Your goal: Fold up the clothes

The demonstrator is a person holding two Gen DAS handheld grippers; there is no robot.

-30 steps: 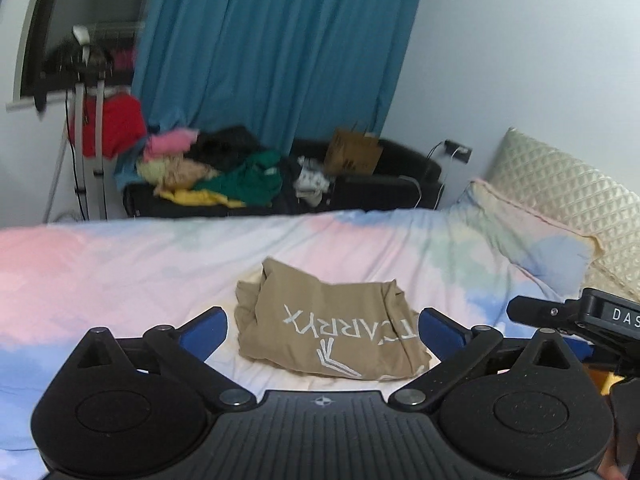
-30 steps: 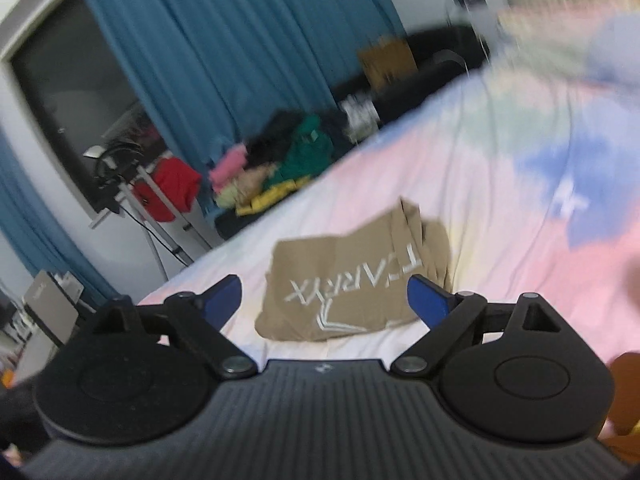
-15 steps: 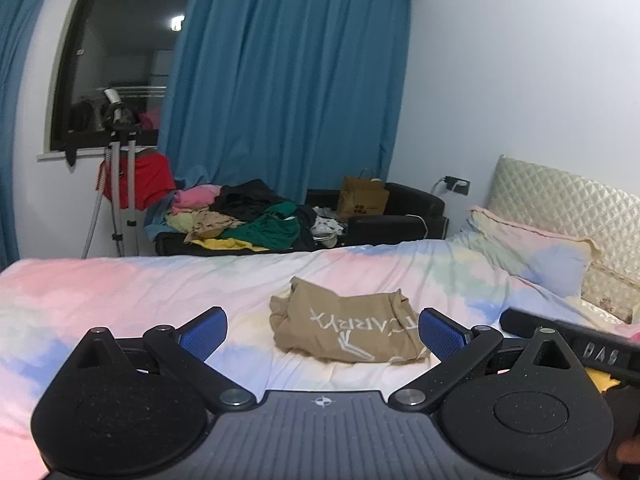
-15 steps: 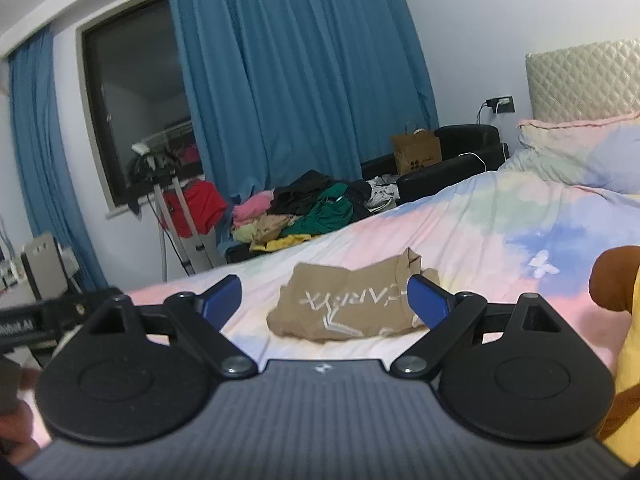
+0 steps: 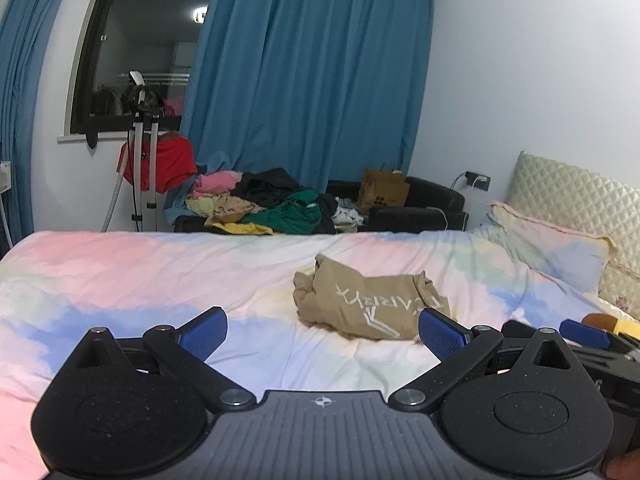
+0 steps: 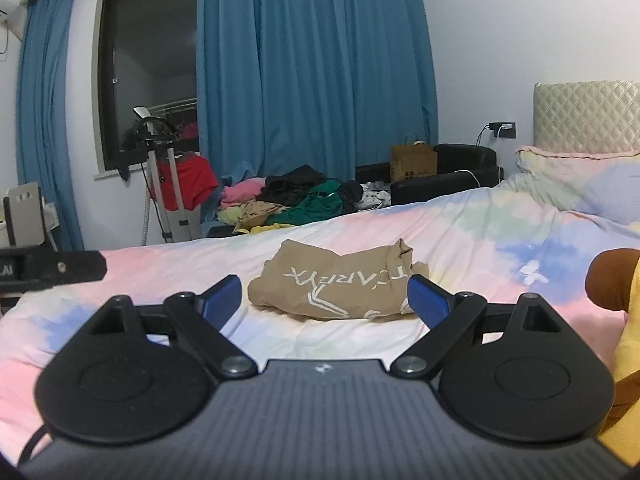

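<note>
From the left wrist view, the left gripper (image 5: pixel 322 330) hangs low over the near edge of the bed (image 5: pixel 120 272), its jaws spread wide and holding nothing. A second ago this camera looked down on the tan shirt (image 5: pixel 370 300) from close above; now it has pulled back and levelled out, so the shirt lies further off, in a compact folded bundle with its white lettering up, resting on the bed ahead and slightly right of the gripper. Beyond the shirt, past the far edge of the bed, a heap of clothes (image 5: pixel 264 206) waits on the dark sofa. From the right wrist view, the right gripper (image 6: pixel 324 298) has steadied after a blurred, tilted sweep a moment before and now sits level, jaws wide and empty, with the shirt (image 6: pixel 340 284) straight ahead between its blue fingertips (image 6: pixel 224 294) but clearly apart from them. The tip of the left gripper shows to the left of the shirt, and something brown and yellow (image 6: pixel 616 292) lies to its right. Both tools backing away open suggests to me that this shirt's folding is finished, and another piece from the heap would be next.
</note>
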